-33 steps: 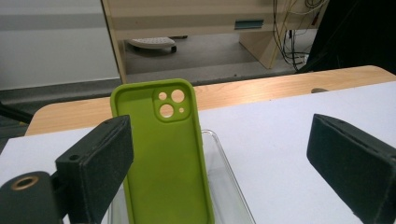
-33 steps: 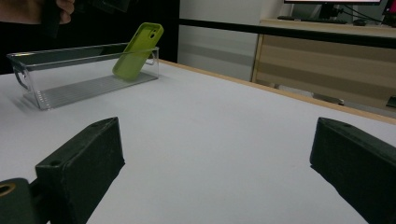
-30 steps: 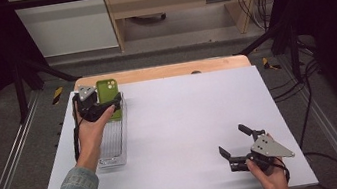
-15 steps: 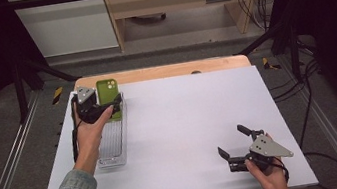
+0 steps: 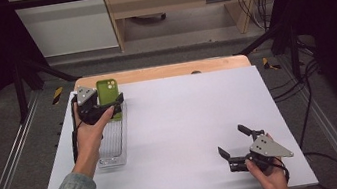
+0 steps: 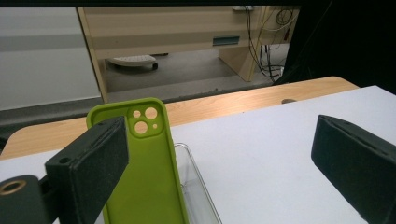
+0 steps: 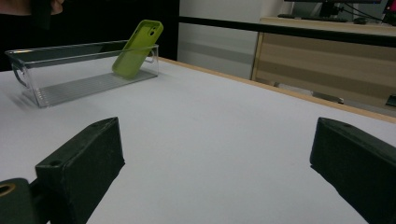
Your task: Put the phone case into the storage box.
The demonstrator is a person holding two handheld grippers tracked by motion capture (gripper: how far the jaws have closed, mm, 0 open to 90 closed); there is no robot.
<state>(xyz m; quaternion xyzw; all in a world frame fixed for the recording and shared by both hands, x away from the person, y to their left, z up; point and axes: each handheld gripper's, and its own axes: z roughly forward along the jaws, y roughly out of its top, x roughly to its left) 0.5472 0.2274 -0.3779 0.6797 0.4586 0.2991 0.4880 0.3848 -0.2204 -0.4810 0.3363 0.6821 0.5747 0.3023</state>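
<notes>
both sets of jaws stand wide apart and grasp nothing; your left gripper (image 5: 107, 105) hovers over the far end of the clear bin (image 5: 113, 153), at the table's (image 5: 186, 122) left edge, and the green phone case (image 5: 107, 94) stands right in front of it; in the left gripper view the case (image 6: 144, 172) sits just inside the left jaw, perhaps touching it though you cannot tell, while the right jaw is well clear of it out over bare table; the case's long axis runs up and leans back against the bin's far end wall, camera cut-outs at the top, its foot down on the ribbed floor, as the right gripper view shows (image 7: 136, 49); so the case lies off-centre in your opening, toward the left jaw, and its flat faces look to be the surfaces to pinch; to my eye you need to shift the left gripper sideways until the case is midway between the jaws before you close, or it may tip or skate along the wall; your right gripper (image 5: 235, 145) rests at the near right of the table, well apart from bin and case, so the left hand is plainly the nearer one for this grasp.
</notes>
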